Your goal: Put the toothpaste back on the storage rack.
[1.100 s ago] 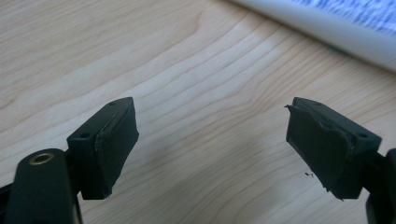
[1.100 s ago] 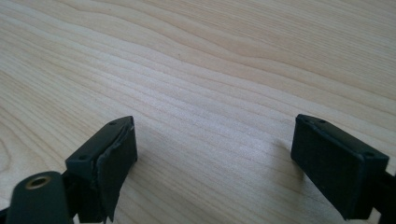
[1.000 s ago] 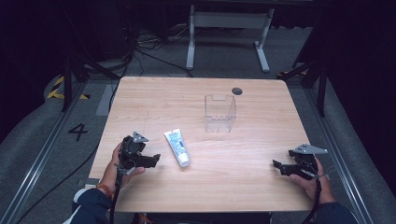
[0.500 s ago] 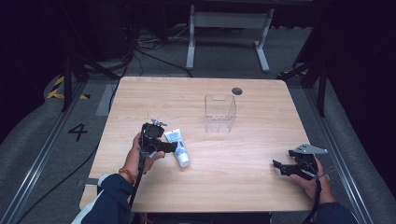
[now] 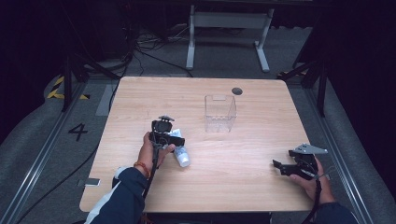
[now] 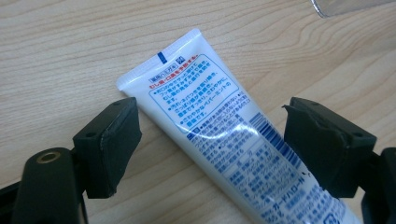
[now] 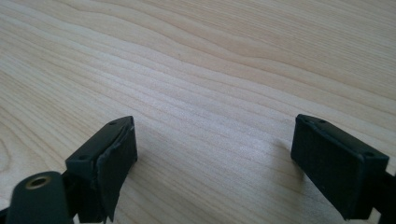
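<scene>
The right hand-held gripper (image 5: 283, 166) rests low over bare counter (image 5: 243, 186) at the near right, jaws apart with nothing between them; the right gripper view confirms empty wood grain ahead.

The left hand-held gripper (image 5: 176, 141) sits over a white toothpaste tube (image 6: 224, 140) lying flat on the counter, left of centre. The jaws stand apart, one on each side of the tube's flattened crimped end, neither touching it.

Risks: the tube lies diagonally across the jaw gap, so closing could catch only an edge and spin or squirt it sideways. The crimped end is thin and soft; a grip there may fold it or let the heavier cap end droop and slip. Glossy plastic adds to the slip risk.

Obscured: in the high view the person's left hand (image 5: 150, 151) and gripper cover most of the tube; its cap end (image 5: 184, 161) protrudes. The print is too small to read reliably.

Farther back stands a clear plastic box (image 5: 220, 113), upright and apparently empty, well apart from the tube. A small dark disc (image 5: 236, 91) near the far edge cannot be identified.
</scene>
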Tool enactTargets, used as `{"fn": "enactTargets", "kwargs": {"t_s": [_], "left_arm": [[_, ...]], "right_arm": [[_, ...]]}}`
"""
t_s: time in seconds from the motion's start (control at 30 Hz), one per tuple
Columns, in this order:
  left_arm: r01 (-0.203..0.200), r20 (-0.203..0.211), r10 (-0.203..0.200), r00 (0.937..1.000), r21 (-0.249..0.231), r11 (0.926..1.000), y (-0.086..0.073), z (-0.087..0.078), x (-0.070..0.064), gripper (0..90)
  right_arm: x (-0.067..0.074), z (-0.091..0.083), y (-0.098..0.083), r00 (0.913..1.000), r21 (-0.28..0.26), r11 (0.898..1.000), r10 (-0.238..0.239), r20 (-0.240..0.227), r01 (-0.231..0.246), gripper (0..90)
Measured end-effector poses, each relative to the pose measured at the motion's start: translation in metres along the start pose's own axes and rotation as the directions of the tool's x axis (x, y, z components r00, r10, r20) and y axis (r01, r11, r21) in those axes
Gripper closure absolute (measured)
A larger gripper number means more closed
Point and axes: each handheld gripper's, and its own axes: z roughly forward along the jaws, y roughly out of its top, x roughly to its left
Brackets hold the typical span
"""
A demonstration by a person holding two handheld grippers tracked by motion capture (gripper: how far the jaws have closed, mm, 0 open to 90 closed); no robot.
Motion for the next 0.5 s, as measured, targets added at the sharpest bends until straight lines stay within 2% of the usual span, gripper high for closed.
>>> {"fn": "enactTargets", "kwargs": {"t_s": [0.1, 0.17, 0.27, 0.43, 0.5], "left_arm": [[0.031, -0.011, -0.031, 0.9995, 0.015, 0.9994, 0.002, 0.009, -0.001, 19.4], [0.027, -0.027, -0.026, 0.9993, 0.026, 0.9993, 0.003, 0.014, -0.002, 16.8], [0.011, -0.057, -0.009, 0.9984, 0.033, 0.9994, 0.005, 0.018, -0.006, 17.3], [-0.023, -0.125, 0.028, 0.9917, 0.045, 0.9987, 0.008, 0.024, -0.014, 16.7], [-0.034, -0.135, 0.040, 0.9900, 0.048, 0.9983, 0.008, 0.025, -0.015, 16.6]], "right_arm": [[0.000, 0.000, 0.000, 1.0000, 0.000, 1.000, 0.000, 0.000, 0.000, 14.6], [0.000, 0.000, 0.000, 1.0000, 0.000, 1.000, 0.000, 0.000, 0.000, 14.7], [0.000, 0.000, 0.000, 1.0000, 0.000, 1.000, 0.000, 0.000, 0.000, 14.7], [0.000, 0.000, 0.000, 1.0000, 0.000, 1.000, -0.001, -0.001, 0.001, 14.7], [0.000, 0.000, 0.000, 1.0000, 0.000, 1.000, -0.001, -0.001, 0.001, 14.7]]}}
